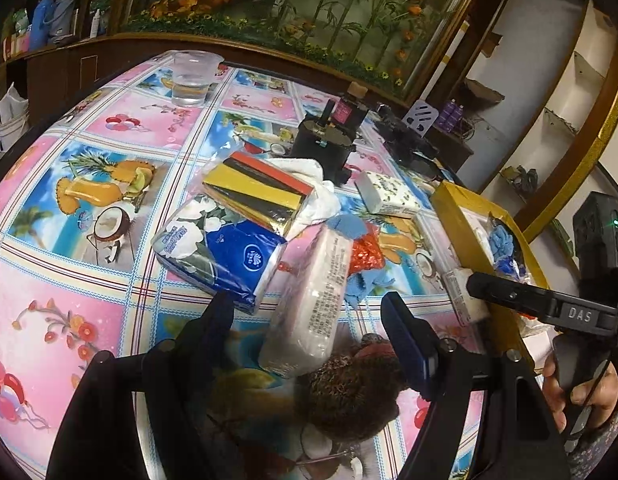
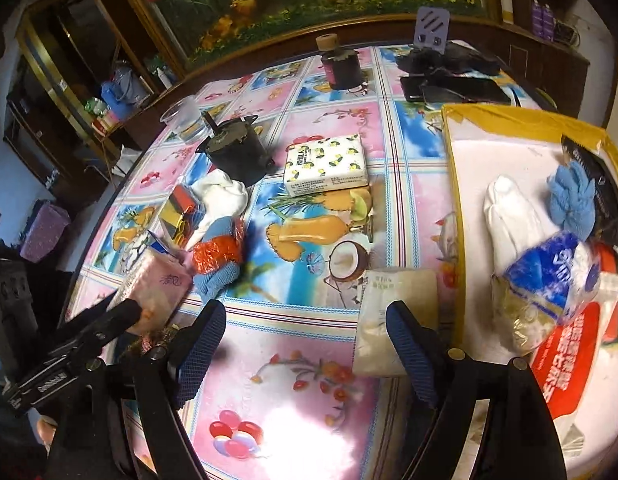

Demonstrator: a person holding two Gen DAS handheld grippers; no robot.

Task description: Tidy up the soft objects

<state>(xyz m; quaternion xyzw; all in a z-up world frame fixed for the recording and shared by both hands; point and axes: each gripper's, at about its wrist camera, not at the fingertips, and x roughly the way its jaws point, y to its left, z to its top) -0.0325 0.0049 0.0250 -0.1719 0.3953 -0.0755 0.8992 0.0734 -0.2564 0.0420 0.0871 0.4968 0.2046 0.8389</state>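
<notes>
Your left tool [image 1: 305,320] straddles the pink tissue pack [image 1: 309,304] left of the gold box [image 1: 461,216], ungripped; right tool [image 2: 305,336] opening, empty.

**A crowded table under a fruit-print cloth**

The table [image 2: 309,380] wears a glossy cloth of pink and blue squares printed with drinks, coconuts and balloons. At its far edge stand a clear plastic cup [image 2: 185,118], a dark bottle with a cork top [image 2: 341,68] and a black phone [image 2: 457,90]. Nearer lie a black motor-like part [image 2: 239,150], a lemon-print tissue pack [image 2: 327,164], and a heap: white cloth [image 2: 225,196], striped foil pack [image 1: 261,192], blue tissue pack [image 1: 225,256], pink tissue pack [image 1: 313,304], red mesh scrubber [image 2: 217,254]. A plain white pack [image 2: 393,312] lies just beside a yellow-rimmed box [image 2: 455,208].
</notes>
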